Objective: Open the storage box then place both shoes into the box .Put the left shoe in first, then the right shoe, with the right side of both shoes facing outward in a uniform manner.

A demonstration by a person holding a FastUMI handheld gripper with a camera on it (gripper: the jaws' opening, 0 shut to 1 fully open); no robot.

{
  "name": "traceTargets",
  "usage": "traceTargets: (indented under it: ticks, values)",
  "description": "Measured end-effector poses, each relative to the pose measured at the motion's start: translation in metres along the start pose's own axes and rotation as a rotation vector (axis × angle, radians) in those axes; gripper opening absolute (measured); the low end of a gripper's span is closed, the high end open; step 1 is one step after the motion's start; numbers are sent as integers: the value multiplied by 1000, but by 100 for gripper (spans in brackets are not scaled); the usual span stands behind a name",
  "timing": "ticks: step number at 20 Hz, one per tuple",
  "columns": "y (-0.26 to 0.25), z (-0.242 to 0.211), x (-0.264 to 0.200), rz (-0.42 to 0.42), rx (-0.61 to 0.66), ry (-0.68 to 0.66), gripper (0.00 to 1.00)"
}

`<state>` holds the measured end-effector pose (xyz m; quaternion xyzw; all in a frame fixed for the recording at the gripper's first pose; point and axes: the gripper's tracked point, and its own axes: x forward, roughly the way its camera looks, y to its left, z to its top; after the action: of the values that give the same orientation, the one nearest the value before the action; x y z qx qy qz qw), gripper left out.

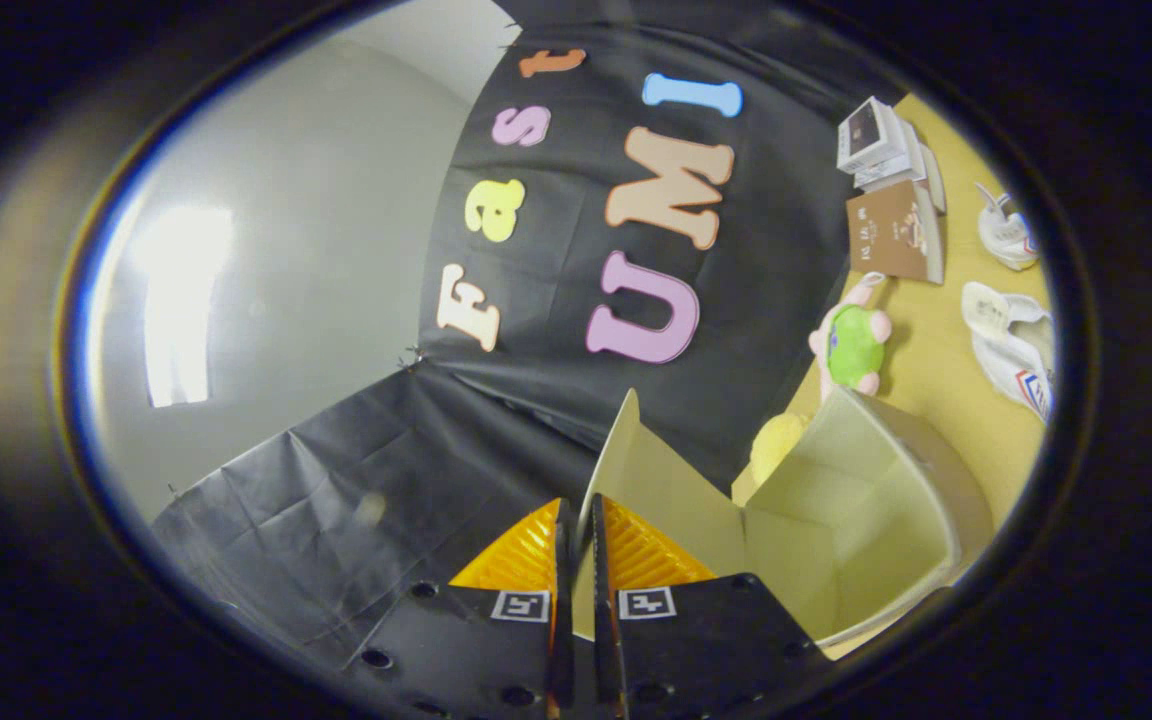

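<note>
Between the two orange fingers (626, 545) of the gripper (581, 560), pinched nearly together, stands the thin lid flap (651, 490) of the storage box (876, 500), and both fingers press on its edge so the flap is lifted upright and the pale inside of the box lies open. Beyond the box on the yellow table (936, 370) lie two white shoes (1011, 345), well apart from it, with a green and pink soft toy (854, 345), a yellow toy (776, 445) and some books (891, 190) near the wall.
</note>
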<state>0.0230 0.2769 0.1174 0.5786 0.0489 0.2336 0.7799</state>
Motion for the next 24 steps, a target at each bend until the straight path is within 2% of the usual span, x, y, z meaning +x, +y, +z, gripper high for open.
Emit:
traceTargets:
  ticks: [3, 8, 11, 16, 19, 23, 24]
  values:
    - [17, -27, 14, 47, -3, 56, 11]
    - [40, -76, 33, 67, -89, 172, 11]
    - [51, -122, 38, 72, -178, 276, 11]
    - [35, -199, 32, 6, -334, 444, 15]
    - [-2, -240, 16, -67, -427, 541, 18]
    - [-38, -242, 8, -163, -571, 582, 34]
    - [-42, -239, 10, -167, -582, 576, 43]
